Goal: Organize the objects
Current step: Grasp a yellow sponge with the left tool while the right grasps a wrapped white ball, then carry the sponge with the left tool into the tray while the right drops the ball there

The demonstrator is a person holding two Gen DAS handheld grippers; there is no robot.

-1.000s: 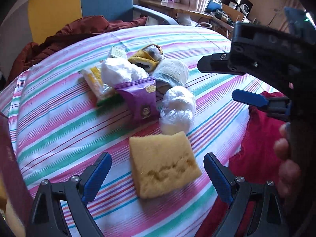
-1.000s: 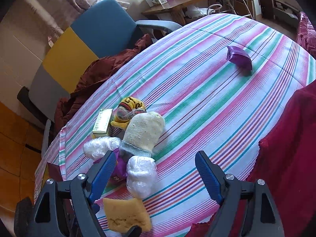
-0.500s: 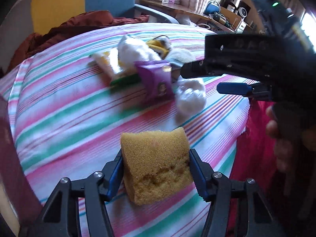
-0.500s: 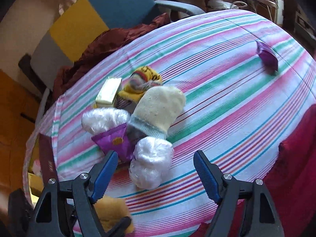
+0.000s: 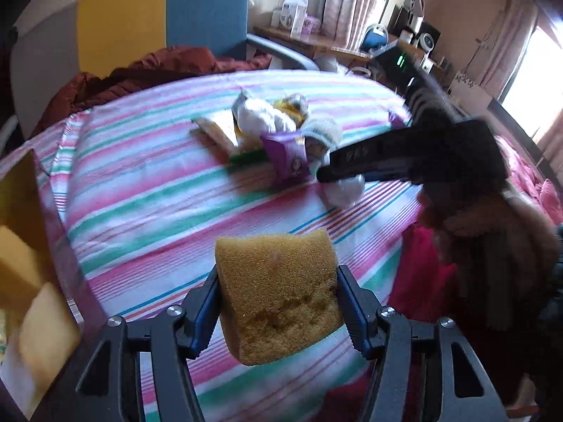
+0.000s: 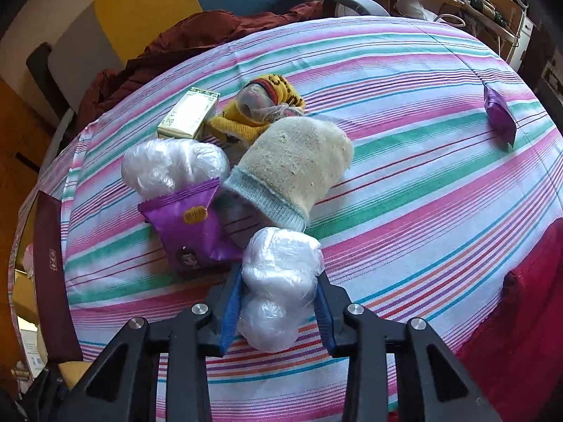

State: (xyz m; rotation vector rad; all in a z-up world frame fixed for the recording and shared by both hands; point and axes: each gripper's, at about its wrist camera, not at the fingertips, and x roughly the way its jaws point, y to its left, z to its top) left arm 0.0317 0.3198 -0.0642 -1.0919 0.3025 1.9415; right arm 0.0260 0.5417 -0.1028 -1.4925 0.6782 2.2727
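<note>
My left gripper [image 5: 277,272] is shut on a yellow sponge [image 5: 278,302] and holds it above the striped tablecloth [image 5: 147,211]. In the right wrist view, my right gripper [image 6: 280,277] is shut on a plastic-wrapped white bundle [image 6: 278,260] that lies on the cloth at the near end of a pile. The pile holds a purple snack packet [image 6: 191,225], a second plastic bundle [image 6: 172,165], a cream mitten [image 6: 295,168], a yellow knitted piece [image 6: 260,112] and a small box [image 6: 190,114]. The left wrist view shows the right gripper's black body [image 5: 404,154] reaching into the pile.
Another purple packet [image 6: 499,116] lies alone at the far right of the table. A red cloth [image 6: 527,299] hangs at the near right edge. A maroon box [image 6: 49,274] stands at the left edge. Beyond the table are a blue-and-yellow chair [image 5: 158,17] and a dark red jacket [image 5: 158,70].
My left gripper closed on the sponge and lifted it off the cloth. My right gripper came down over the near plastic bundle and closed on it.
</note>
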